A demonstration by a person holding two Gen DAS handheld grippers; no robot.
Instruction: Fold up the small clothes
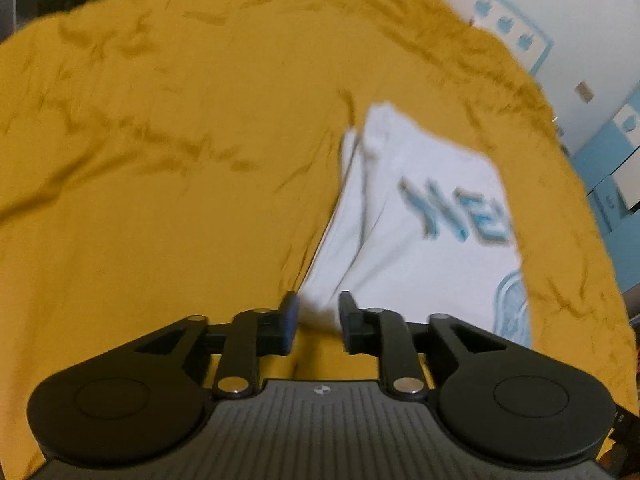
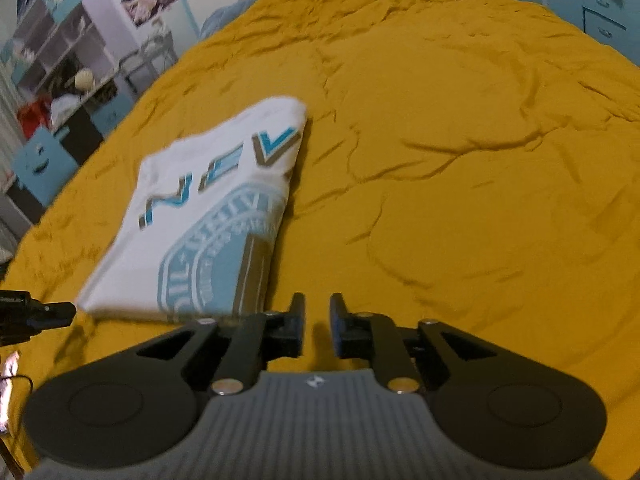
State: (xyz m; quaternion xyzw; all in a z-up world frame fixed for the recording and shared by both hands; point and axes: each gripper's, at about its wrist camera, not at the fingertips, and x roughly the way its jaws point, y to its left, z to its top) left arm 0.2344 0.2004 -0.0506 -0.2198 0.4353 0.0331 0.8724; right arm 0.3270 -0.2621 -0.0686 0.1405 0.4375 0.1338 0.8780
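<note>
While the folded white T-shirt [image 2: 208, 216] lay flat on the mustard-yellow bedspread [image 2: 440, 160], both grippers hung just off its near edge. The left gripper [image 1: 316, 320] had its jaws parted a little over the shirt's near left corner, with nothing pinched between them. The right gripper [image 2: 317, 320] stood just right of the shirt's near right corner, jaws slightly apart and empty over bare cover. Shelves [image 2: 60, 60] stood far left.
</note>
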